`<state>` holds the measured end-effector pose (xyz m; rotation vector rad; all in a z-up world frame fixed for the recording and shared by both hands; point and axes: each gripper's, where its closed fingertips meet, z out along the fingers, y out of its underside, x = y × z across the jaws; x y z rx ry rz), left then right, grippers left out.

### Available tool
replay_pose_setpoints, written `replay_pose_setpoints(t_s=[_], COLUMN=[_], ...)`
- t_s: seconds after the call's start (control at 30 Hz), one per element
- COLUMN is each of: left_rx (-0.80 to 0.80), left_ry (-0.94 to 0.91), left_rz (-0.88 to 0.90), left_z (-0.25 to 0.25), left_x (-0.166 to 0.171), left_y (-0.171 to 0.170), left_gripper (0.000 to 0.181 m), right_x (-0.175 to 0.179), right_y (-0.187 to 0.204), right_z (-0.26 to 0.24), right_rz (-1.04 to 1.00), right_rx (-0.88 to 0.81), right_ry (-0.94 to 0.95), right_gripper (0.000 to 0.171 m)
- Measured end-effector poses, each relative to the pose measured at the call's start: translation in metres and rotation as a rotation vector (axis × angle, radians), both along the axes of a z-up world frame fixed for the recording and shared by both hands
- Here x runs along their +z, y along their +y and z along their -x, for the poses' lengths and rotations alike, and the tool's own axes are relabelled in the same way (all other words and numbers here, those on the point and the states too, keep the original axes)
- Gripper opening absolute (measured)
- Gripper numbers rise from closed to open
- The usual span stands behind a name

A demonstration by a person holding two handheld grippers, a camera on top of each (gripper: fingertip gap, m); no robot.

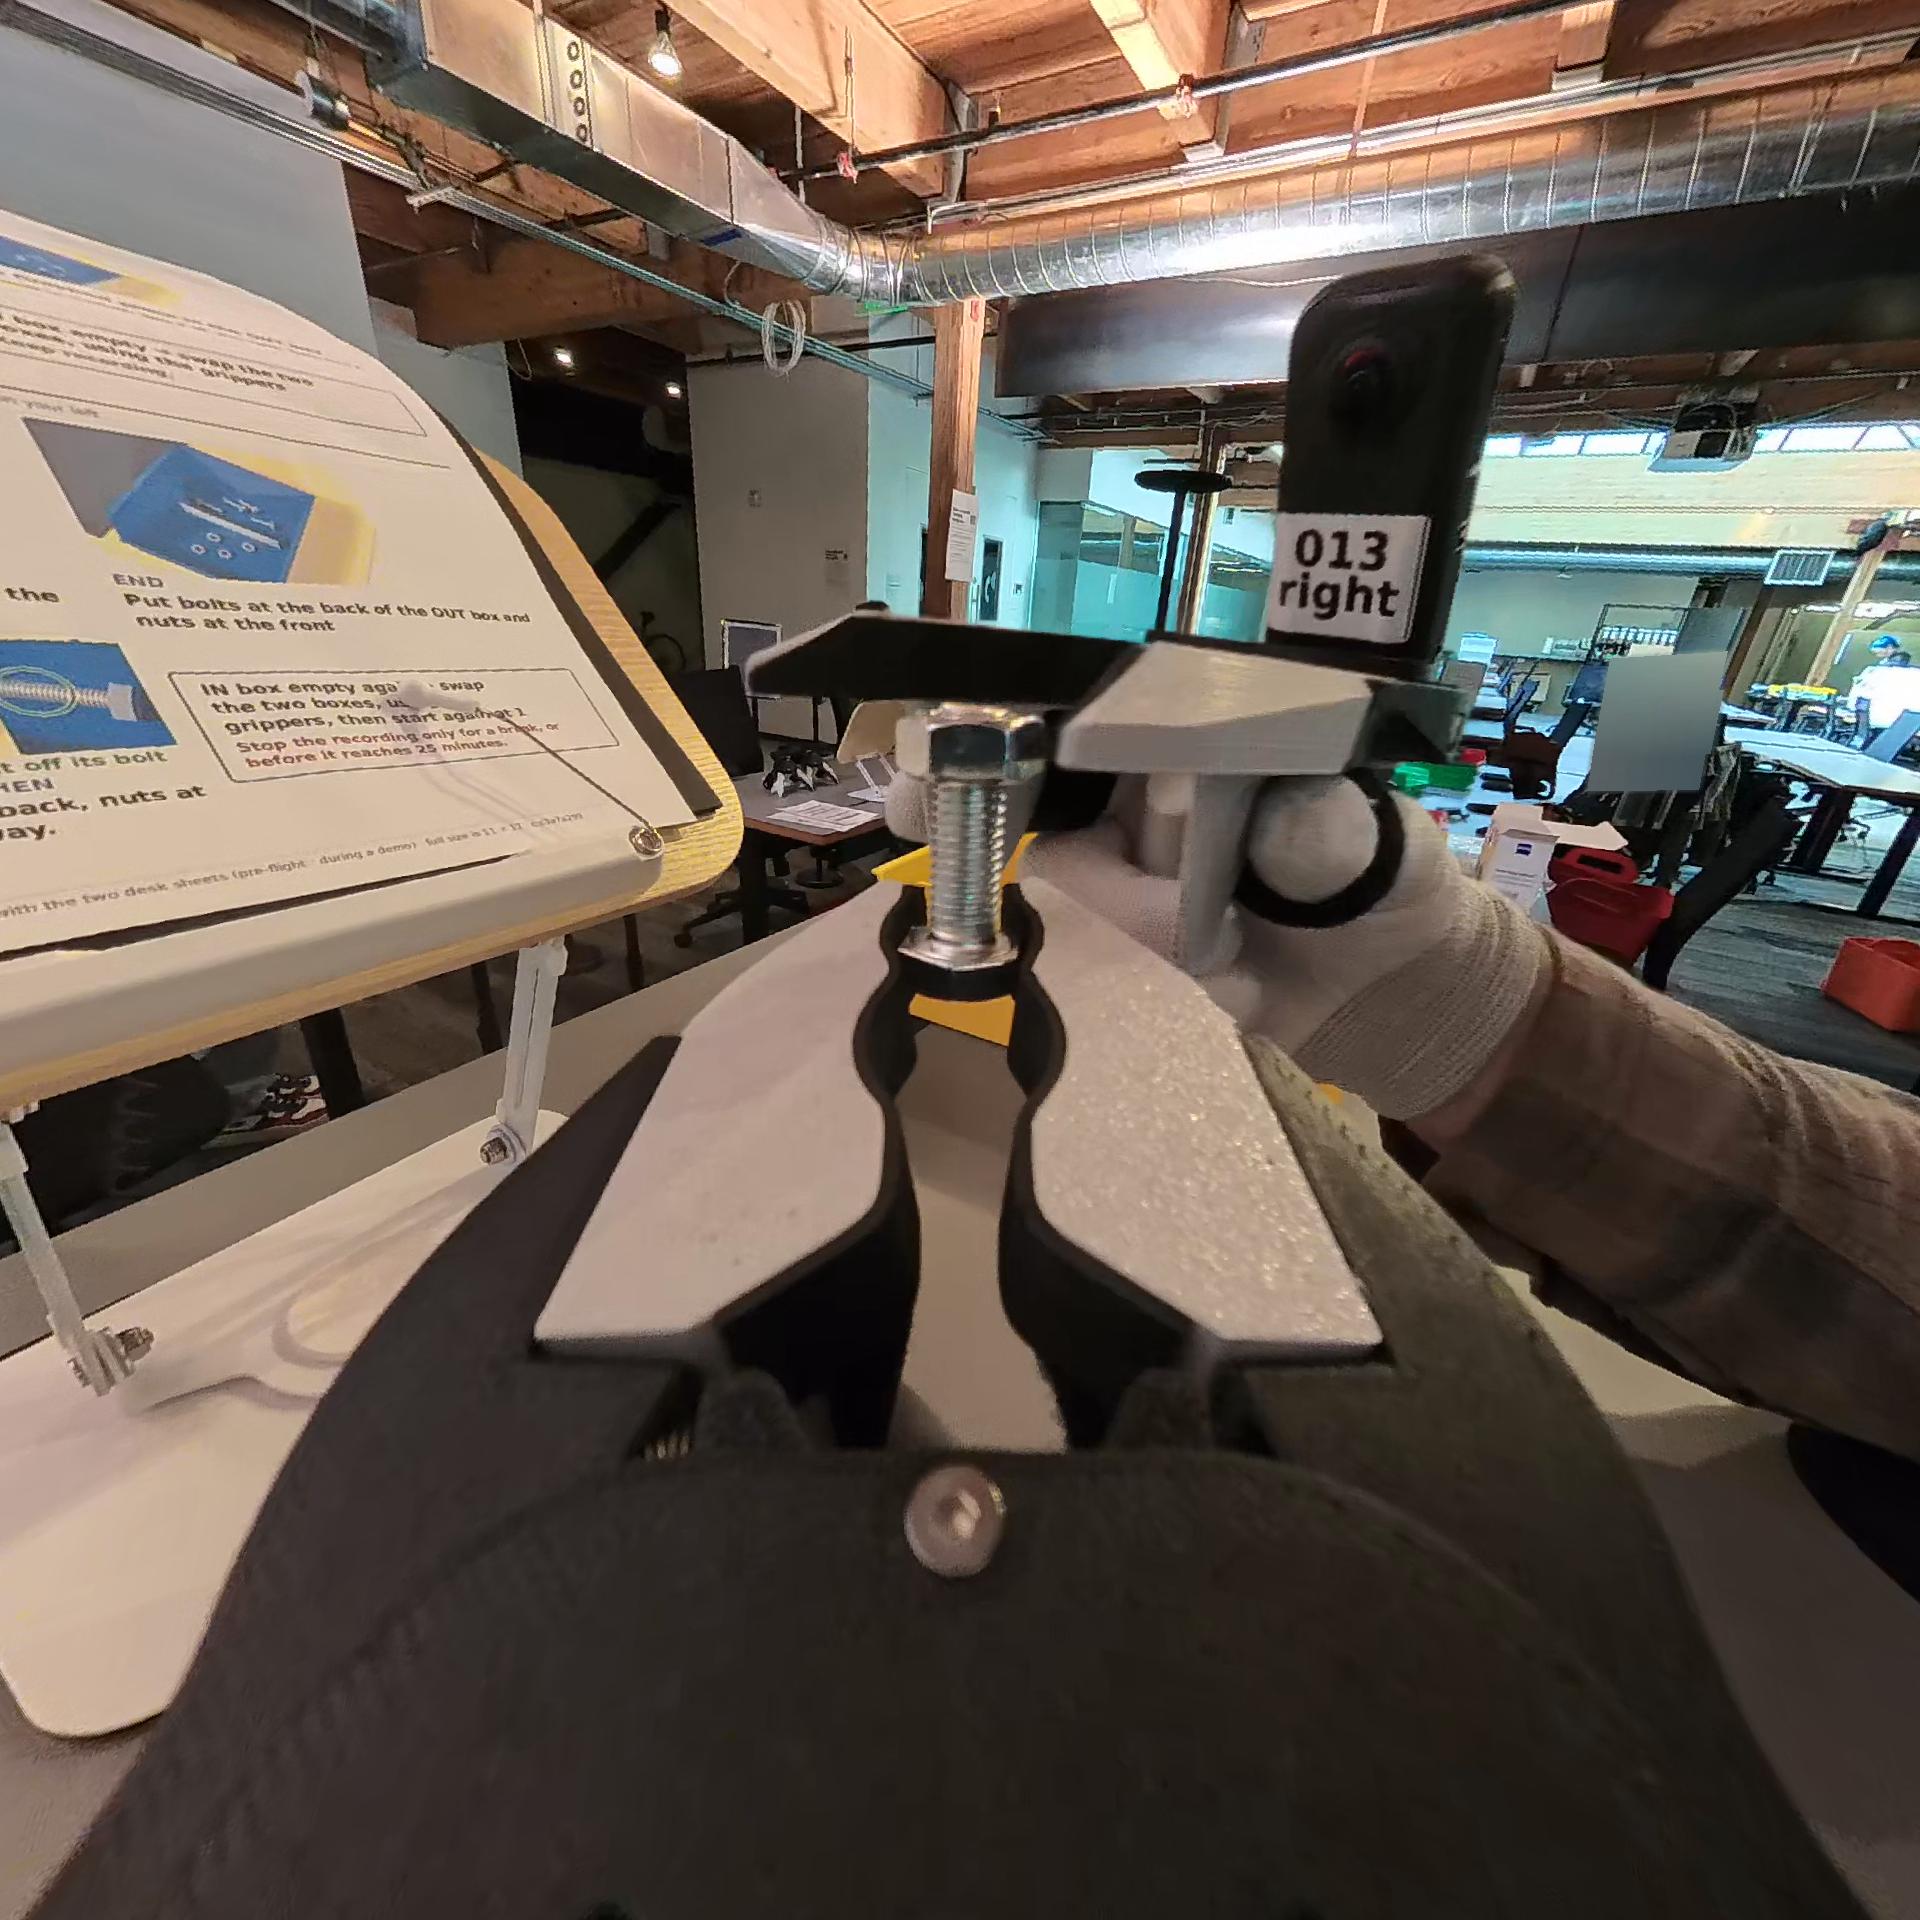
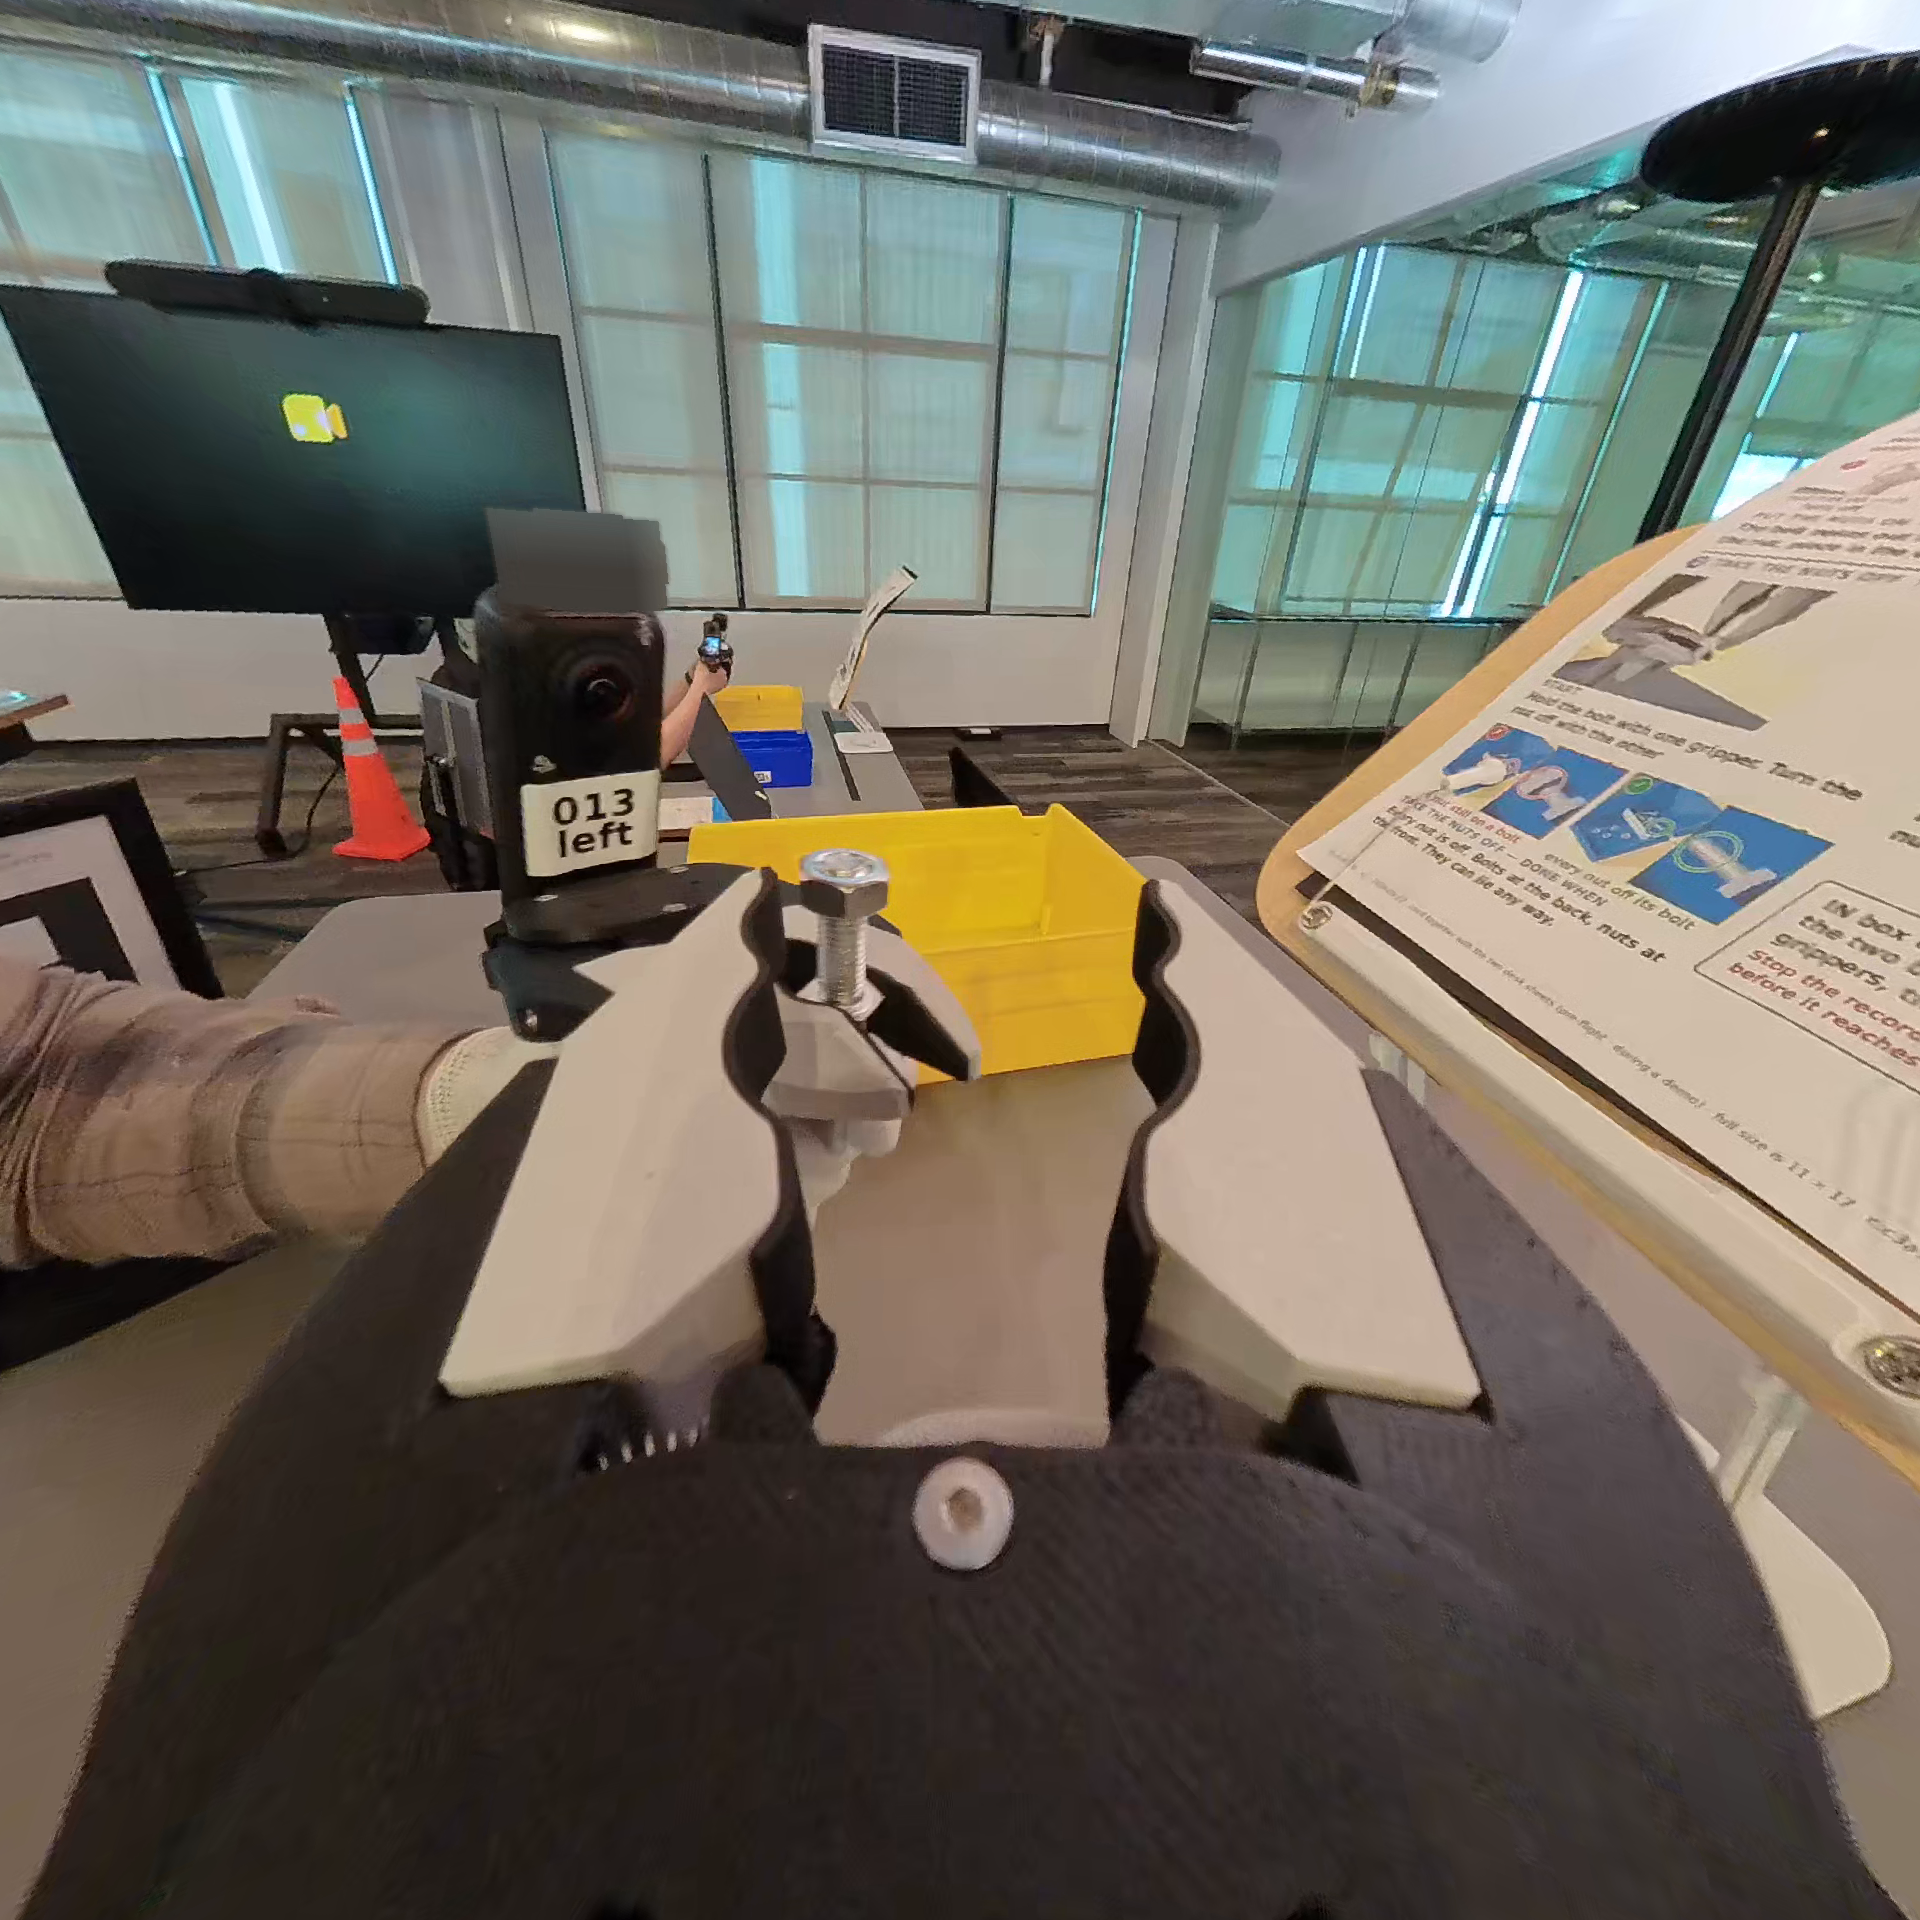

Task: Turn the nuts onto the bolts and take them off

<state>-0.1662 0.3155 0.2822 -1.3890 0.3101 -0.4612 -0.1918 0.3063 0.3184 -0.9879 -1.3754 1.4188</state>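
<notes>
In the left wrist view, at frame centre, our left gripper (image 1: 961, 961) is closed on the nut (image 1: 961, 951), with the bolt (image 1: 968, 831) standing up from it; its head meets the right gripper (image 1: 961, 717), grip unclear here.

In the right wrist view, our right gripper (image 2: 961, 966) stands wide open, holding nothing, the bolt (image 2: 844, 930) upper centre-left. We judge we're mid-turn; next, regrip the head.

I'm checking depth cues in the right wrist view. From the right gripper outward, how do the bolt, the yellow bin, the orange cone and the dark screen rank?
From the right gripper, nearest first:
1. Bolt: just ahead by its left finger, held upright by the other gripper.
2. Yellow bin: on the table straight ahead, behind the bolt.
3. Orange cone: on the floor, far left.
4. Dark screen: on a stand behind the cone.
</notes>
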Motion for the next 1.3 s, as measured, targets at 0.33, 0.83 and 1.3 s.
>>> replay_pose_setpoints(t_s=[0.33, 0.83, 1.3], left_rx=[0.0, 0.007, 0.01], left_ry=[-0.001, 0.001, 0.001], left_rz=[-0.002, -0.005, -0.004], left_z=[0.001, 0.001, 0.002], left_x=[0.001, 0.002, 0.001], left_y=[0.0, -0.001, 0.0], left_gripper=[0.014, 0.014, 0.014], right_x=[0.009, 0.005, 0.004], right_y=[0.012, 0.015, 0.012], right_z=[-0.011, -0.006, -0.004], right_rz=[0.029, 0.029, -0.008], right_rx=[-0.008, -0.038, -0.058], right_ry=[0.045, 0.006, -0.002], right_gripper=[0.061, 0.063, 0.059])
